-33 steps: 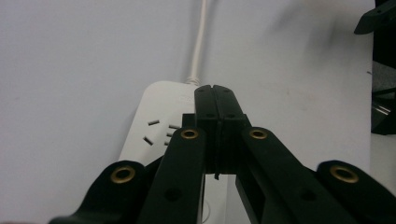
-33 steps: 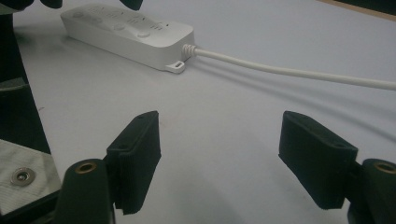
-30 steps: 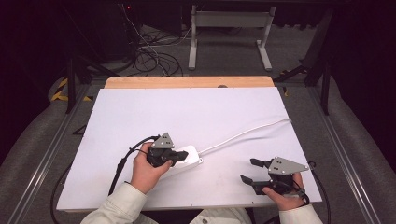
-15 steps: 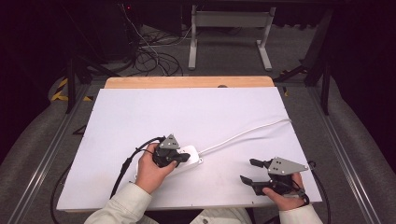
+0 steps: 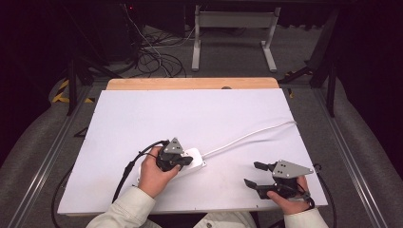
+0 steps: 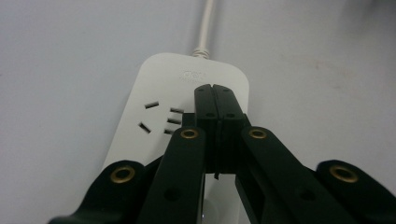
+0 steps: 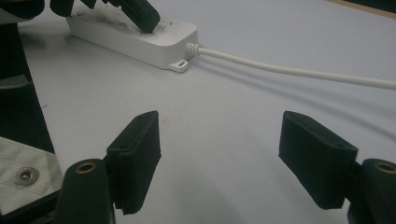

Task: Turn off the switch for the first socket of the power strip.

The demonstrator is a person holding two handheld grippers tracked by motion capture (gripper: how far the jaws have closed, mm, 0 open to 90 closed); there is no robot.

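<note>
A white power strip (image 5: 197, 156) lies on the white table top (image 5: 199, 114), its white cable (image 5: 247, 137) running off to the right edge. My left gripper (image 5: 184, 162) is shut, and its closed tips rest on the strip's top face. In the left gripper view the joined jaws (image 6: 215, 95) sit right of a group of socket slots (image 6: 161, 119) on the strip (image 6: 159, 84). My right gripper (image 5: 250, 173) stands open near the front right, empty, pointing left at the strip (image 7: 140, 39). Its jaws (image 7: 233, 158) frame bare table, with the cable (image 7: 303, 72) beyond.
A wooden strip (image 5: 190, 83) borders the table's far edge. Black cables (image 5: 128, 168) trail from the left gripper over the front left of the table. Beyond the table are a metal stand (image 5: 233, 28) and loose wires (image 5: 157, 57) on the floor.
My left gripper has edged slightly right along the power strip, staying shut. The right gripper has held its place, open.
</note>
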